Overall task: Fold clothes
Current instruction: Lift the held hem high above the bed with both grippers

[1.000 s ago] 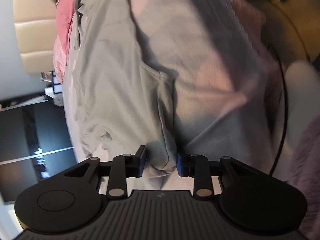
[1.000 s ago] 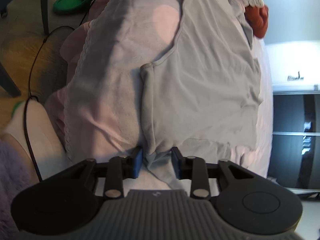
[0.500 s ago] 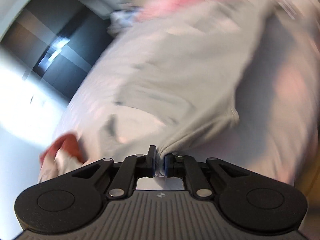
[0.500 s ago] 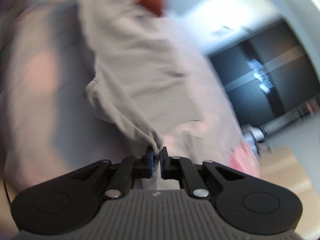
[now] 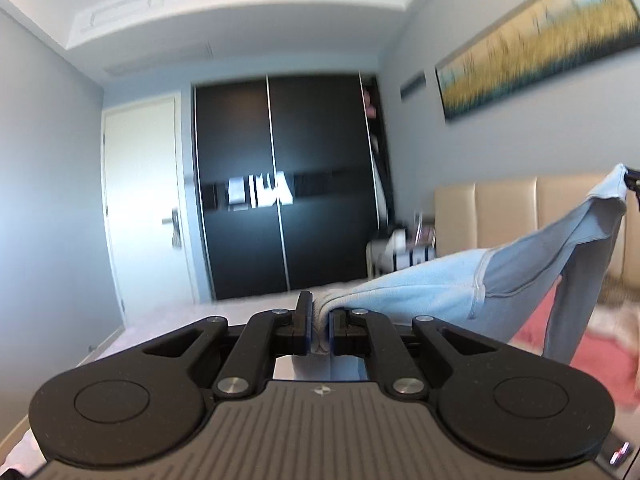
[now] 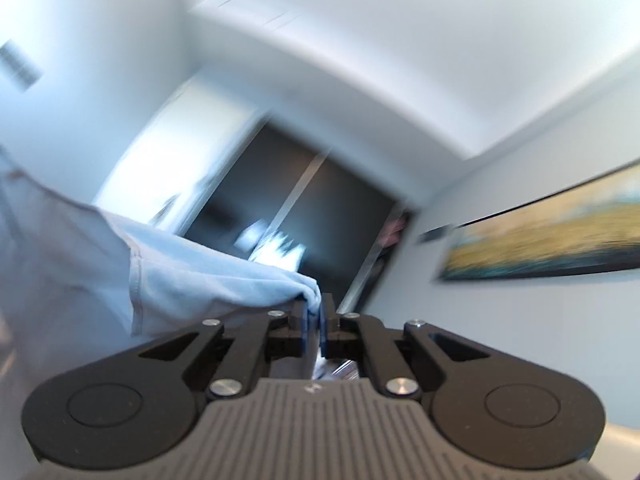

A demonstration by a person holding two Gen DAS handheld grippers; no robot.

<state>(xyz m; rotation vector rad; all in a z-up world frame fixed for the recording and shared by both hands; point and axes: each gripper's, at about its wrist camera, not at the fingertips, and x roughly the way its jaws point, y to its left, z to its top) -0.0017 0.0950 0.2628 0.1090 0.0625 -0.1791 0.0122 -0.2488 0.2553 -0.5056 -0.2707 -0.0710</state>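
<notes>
Nearest the left wrist camera, the left gripper (image 5: 319, 314) is clenched on a bunched corner of the pale grey garment (image 5: 424, 292), the cloth pinched between its blue-edged pads. From there the garment stretches in the air to the right, past a stitched seam, up to a second corner at the picture's right edge, where a dark tip holds it in front of the beige padded headboard (image 5: 504, 204); a length of fabric hangs down from that span over pink bedding (image 5: 600, 352). In the right wrist view, the right gripper (image 6: 316, 312) is likewise clamped on a fold of the same garment (image 6: 200, 272), which spreads away to the left. Farther off stand a dark sliding wardrobe (image 5: 280, 184), a white door (image 5: 140, 200) and a long landscape painting (image 5: 536, 40) on the grey wall.
</notes>
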